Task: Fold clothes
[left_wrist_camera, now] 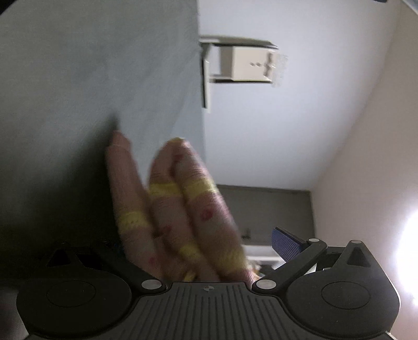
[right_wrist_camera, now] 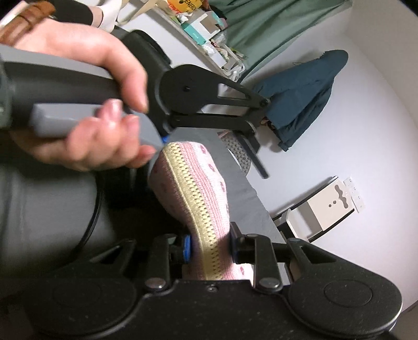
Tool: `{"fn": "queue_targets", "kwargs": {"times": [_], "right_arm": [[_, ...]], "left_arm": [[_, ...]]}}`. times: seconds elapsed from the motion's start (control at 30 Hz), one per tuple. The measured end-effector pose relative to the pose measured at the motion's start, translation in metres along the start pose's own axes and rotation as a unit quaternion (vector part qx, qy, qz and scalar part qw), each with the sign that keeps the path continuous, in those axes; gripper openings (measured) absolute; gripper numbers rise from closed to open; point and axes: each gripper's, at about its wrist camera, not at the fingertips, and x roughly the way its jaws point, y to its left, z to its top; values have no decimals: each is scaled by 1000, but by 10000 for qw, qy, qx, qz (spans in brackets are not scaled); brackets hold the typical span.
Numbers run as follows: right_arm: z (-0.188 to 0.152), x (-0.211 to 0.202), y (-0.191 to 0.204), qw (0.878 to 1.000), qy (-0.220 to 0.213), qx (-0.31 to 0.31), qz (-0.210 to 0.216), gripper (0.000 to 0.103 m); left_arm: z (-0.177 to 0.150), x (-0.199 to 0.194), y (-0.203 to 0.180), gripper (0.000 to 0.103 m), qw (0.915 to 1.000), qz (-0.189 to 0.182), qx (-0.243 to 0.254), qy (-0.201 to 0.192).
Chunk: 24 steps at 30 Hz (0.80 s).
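A pink knitted garment (right_wrist_camera: 193,188) with yellow bands and small red dots hangs bunched between both grippers. My right gripper (right_wrist_camera: 210,245) is shut on its lower end, with the blue pad (right_wrist_camera: 186,247) pressed against the knit. In the left wrist view the same garment (left_wrist_camera: 183,209) drapes up over my left gripper (left_wrist_camera: 201,240), whose linkages are spread wide. The blue right pad (left_wrist_camera: 284,243) stands apart from the cloth; the left finger is lost in shadow. A hand (right_wrist_camera: 91,130) holds the left gripper's handle just above the cloth's top.
A grey cloth-covered surface (right_wrist_camera: 243,188) runs under the garment, its edge to the right. Beyond lie a white box (right_wrist_camera: 326,209), a teal jacket (right_wrist_camera: 300,99), a green curtain (right_wrist_camera: 261,21) and a cluttered shelf (right_wrist_camera: 203,26). A black cable (right_wrist_camera: 94,209) loops at left.
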Motion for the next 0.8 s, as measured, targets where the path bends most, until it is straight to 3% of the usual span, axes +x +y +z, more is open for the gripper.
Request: {"fn": "queue_targets", "kwargs": {"times": [0.13,0.2,0.27,0.3,0.37,0.47,0.57,0.67,0.7,0.73,0.8], "right_arm": [[0,-6,7,10000,69,6,21,28],[0,-6,8,10000,83,-31,25,33],[-3,-7,7,9999,117,33,79,40],[-4,-8,6,9998,142,105,117,42],[-8,-11,1,9988,205,373,252,56],[-17,-22,-18,9930,302,1045,464,74],[-30,-30,-58,9751,435,2051,725,83],[-46,-31,-108,9536,553,2898,599,85],[-54,-29,-128,9415,581,3242,709,89],[-63,-23,-147,9260,722,3582,944,100],[-84,-8,-174,8997,971,4138,995,100]], "left_arm": [[0,11,-6,95,9995,55,314,11],[-1,9,-8,79,9988,238,418,-27],[0,10,-7,56,9982,438,399,-41],[0,10,-4,53,9981,492,368,-55],[1,5,-3,41,9974,622,361,-97],[-4,7,-5,37,9945,832,615,-141],[-9,8,-19,35,9861,1200,1133,-206],[-8,8,-36,34,9711,1641,1716,-249],[-10,10,-40,34,9680,1704,1820,-275],[-12,12,-43,34,9652,1757,1912,-305],[-16,16,-47,34,9604,1836,2060,-373]]}}
